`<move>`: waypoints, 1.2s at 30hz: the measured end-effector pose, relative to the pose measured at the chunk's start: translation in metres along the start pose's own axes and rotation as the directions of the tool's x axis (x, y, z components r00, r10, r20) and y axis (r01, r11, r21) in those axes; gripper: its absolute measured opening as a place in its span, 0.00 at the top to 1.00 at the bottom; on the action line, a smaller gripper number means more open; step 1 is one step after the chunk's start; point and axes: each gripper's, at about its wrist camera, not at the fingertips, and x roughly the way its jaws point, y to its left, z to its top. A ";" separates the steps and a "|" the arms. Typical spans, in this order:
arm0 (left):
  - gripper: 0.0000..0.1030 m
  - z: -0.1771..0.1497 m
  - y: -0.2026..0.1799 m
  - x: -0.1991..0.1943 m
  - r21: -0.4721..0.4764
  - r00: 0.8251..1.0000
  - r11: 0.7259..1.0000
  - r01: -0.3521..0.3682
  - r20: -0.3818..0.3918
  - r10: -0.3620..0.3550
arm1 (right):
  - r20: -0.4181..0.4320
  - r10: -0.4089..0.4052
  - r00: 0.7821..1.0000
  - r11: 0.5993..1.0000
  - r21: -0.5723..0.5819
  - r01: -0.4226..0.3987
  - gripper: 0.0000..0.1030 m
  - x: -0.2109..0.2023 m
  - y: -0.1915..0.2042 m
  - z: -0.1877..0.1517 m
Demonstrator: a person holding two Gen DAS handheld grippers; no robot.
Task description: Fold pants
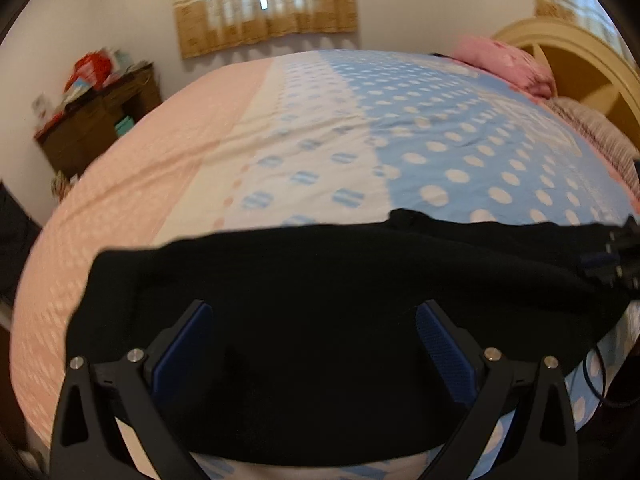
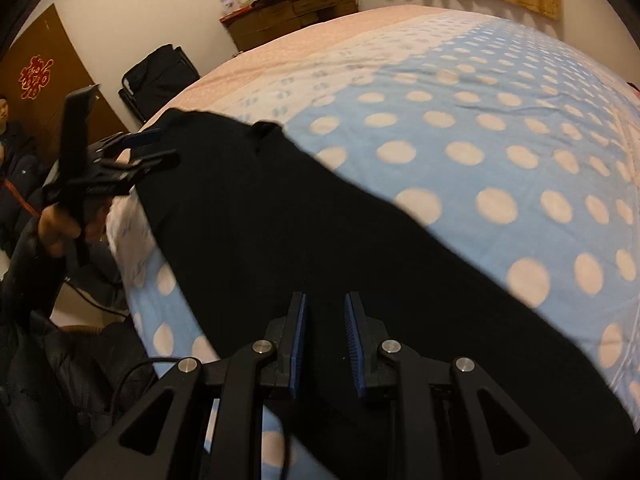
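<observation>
Black pants point(image 1: 320, 280) lie stretched across the near edge of the bed point(image 1: 320, 128). My left gripper point(image 1: 316, 320) hovers over their left part, open wide, with nothing touching its blue pads point(image 1: 188, 344). In the right wrist view the left gripper point(image 2: 160, 145) is held by a hand point(image 2: 60, 224) just off the pants' far end. My right gripper point(image 2: 326, 320) is low over the pants point(image 2: 300, 220), its pads a narrow gap apart. Black cloth fills that gap, and I cannot tell whether any is pinched. The right gripper point(image 1: 624, 256) also shows at the pants' right end.
The bedspread is pink, white and blue with dots. A pink pillow point(image 1: 504, 64) and a headboard point(image 1: 580, 60) are at the far right. A cluttered dresser point(image 2: 292, 12) and a black bag point(image 2: 160, 72) stand beyond the bed. A cable point(image 1: 596, 380) hangs off the near edge. A person point(image 2: 12, 140) sits at left.
</observation>
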 end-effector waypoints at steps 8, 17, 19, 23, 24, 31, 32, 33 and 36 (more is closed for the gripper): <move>0.00 -0.012 0.003 0.020 -0.040 0.999 0.999 0.001 -0.046 -0.003 | -0.014 -0.043 0.999 0.998 -0.039 0.042 0.80 0.003 0.003 0.008; 0.00 -0.016 0.006 0.018 -0.035 0.999 0.999 0.000 -0.047 -0.002 | -0.080 -0.060 0.995 0.981 -0.190 0.044 0.81 0.020 0.022 0.022; 0.00 -0.016 0.008 0.018 -0.047 0.999 0.999 0.004 -0.045 -0.007 | -0.095 -0.090 0.991 0.963 -0.261 0.062 0.91 0.017 0.036 0.018; 0.00 -0.012 0.013 0.015 -0.078 0.999 0.997 0.004 -0.035 -0.007 | -0.025 -0.185 0.982 0.943 -0.286 0.170 0.93 0.007 0.039 0.023; 0.00 -0.011 0.015 0.014 -0.084 1.000 0.996 -0.003 -0.029 0.001 | 0.029 -0.223 0.974 0.943 -0.248 0.223 0.94 0.000 0.031 0.028; 0.00 -0.007 0.023 0.011 -0.120 1.000 0.992 -0.028 -0.016 0.026 | 0.119 -0.359 0.926 0.921 -0.116 0.373 0.95 0.011 0.002 0.036; 0.00 -0.008 0.022 0.014 -0.116 0.999 0.993 -0.030 -0.024 0.028 | 0.099 -0.354 0.930 0.924 -0.119 0.364 0.95 0.017 0.001 0.033; 0.00 -0.009 0.021 0.016 -0.109 0.999 0.993 -0.035 -0.032 0.031 | 0.111 -0.343 0.933 0.926 -0.122 0.356 0.94 0.019 0.000 0.031; 0.00 -0.012 0.018 0.017 -0.080 0.998 0.996 -0.048 -0.042 0.045 | 0.076 -0.262 0.962 0.961 -0.071 0.267 0.89 0.006 -0.008 0.036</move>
